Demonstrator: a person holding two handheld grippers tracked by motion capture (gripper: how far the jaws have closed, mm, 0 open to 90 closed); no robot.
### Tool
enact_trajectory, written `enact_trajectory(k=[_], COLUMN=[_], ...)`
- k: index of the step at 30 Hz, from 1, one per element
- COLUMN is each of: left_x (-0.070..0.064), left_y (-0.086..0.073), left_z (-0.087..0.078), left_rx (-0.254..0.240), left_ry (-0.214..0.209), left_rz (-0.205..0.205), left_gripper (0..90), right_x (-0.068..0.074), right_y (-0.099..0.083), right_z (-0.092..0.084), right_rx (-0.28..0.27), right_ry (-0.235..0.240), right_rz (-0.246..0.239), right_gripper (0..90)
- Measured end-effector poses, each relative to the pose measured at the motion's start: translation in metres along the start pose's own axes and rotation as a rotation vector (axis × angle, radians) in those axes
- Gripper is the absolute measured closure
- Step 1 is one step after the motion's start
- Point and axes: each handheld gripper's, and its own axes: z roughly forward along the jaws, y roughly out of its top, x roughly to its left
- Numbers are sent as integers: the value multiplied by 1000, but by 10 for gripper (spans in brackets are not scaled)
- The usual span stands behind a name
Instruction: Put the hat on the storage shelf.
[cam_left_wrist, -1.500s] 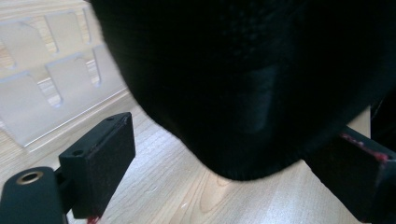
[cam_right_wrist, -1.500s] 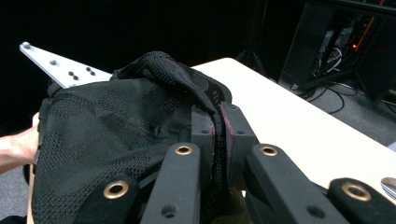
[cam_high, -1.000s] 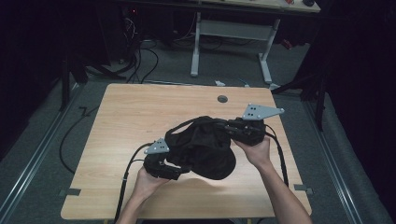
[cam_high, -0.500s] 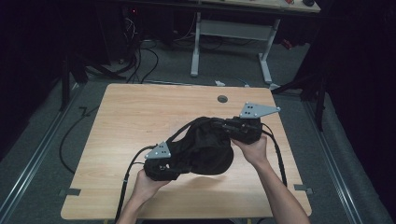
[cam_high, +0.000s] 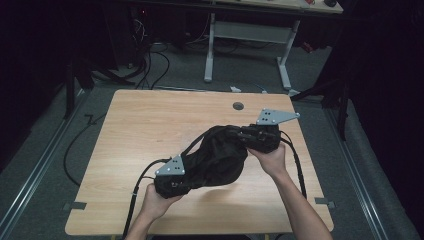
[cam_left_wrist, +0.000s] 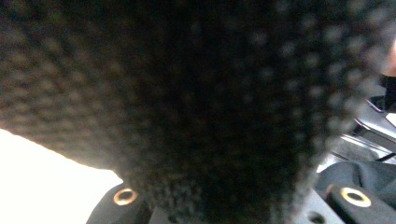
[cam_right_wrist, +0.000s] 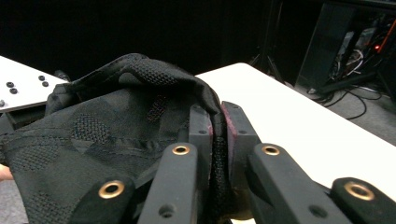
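Note:
A black mesh cloth (cam_high: 217, 157) hangs in a bunched band between my two grippers over the wooden table (cam_high: 150, 125). My left gripper (cam_high: 186, 179) holds its near-left end; its jaws have just been closing and the cloth (cam_left_wrist: 196, 93) drapes right over them, hiding the pads. My right gripper (cam_high: 243, 138) holds the far-right end. In the right gripper view a fold of the cloth (cam_right_wrist: 107, 135) is pinched between the right gripper's (cam_right_wrist: 219, 116) pads; the jaws have just eased open slightly and still press on the fabric.
A round cable hole (cam_high: 238, 106) sits near the table's far edge. Bare wood lies to the left and far side of the cloth. Beyond the table stand a white desk frame (cam_high: 245, 35) and floor cables (cam_high: 150, 60).
The cloth has drawn in from a wide heap to a narrower band stretched between the grippers. The left gripper has closed on its end; the right hand has stayed put.

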Motion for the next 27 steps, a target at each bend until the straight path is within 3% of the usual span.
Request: enact_trajectory(k=[4,5,7,10,14,16,18,20,24,27], left_x=[-2,-4,-4,-3,-1,0,1,1,4,4], left_y=[0,0,1,4,7,8,9,9,6,9], left_z=[-2,-4,-5,-9,-13,-15,-17,-17,-16,-20], left_rx=[-5,-14,-18,-40,-61,-74,-79,-76,-65,-89], left_ry=[3,0,-2,5,28,44,57,69,84,89], left_rz=[9,9,8,4,-4,-10,-7,-10,-19,-33], left_gripper=[884,884,885,884,883,883,883,883,883,883], right_x=[-1,-1,-2,-4,-5,-3,-3,-3,-6,-11], right_y=[0,0,0,-3,-6,-8,-9,-17,-25,-35], right_z=[-1,-2,-4,-9,-13,-17,-18,-20,-23,-28], right_rx=[-6,-3,2,2,16,45,51,55,70,76], right_ry=[-6,-13,-20,-21,-29,-72,-84,-125,-145,-172], right_rz=[13,23,30,47,53,40,43,55,72,101], right_gripper=[698,619,553,492,460,455,455,452,447,432])
